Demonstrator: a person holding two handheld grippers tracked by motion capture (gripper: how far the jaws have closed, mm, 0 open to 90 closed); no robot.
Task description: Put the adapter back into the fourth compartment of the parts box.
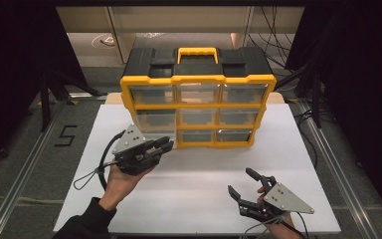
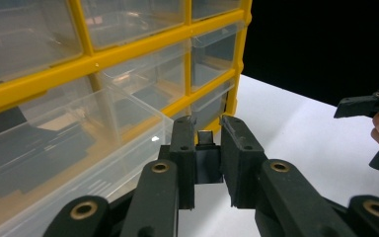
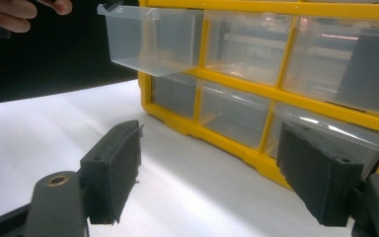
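Observation:
A yellow and black organiser [image 1: 197,79] with three rows of clear drawers stands at the back of the white table [image 1: 199,199]. Its middle-left drawer [image 1: 151,122] [image 3: 153,39] [image 2: 79,163] is pulled partly out. My left gripper [image 1: 168,144] [image 2: 207,126] is at that drawer's front, shut on the drawer's small front tab [image 2: 205,137]. The left hand [image 3: 10,15] shows beside the drawer's corner. My right gripper [image 1: 241,180] [image 3: 212,143] hovers low over the table's front right, open and with nothing between its pads, facing the lower drawers [image 3: 232,113].
The organiser's yellow carry handle [image 1: 197,52] sits on its black top. Metal rails [image 1: 25,169] run along both sides of the table, and a floor mark "5" [image 1: 65,135] lies at the left. Cables [image 1: 278,45] trail behind at the right.

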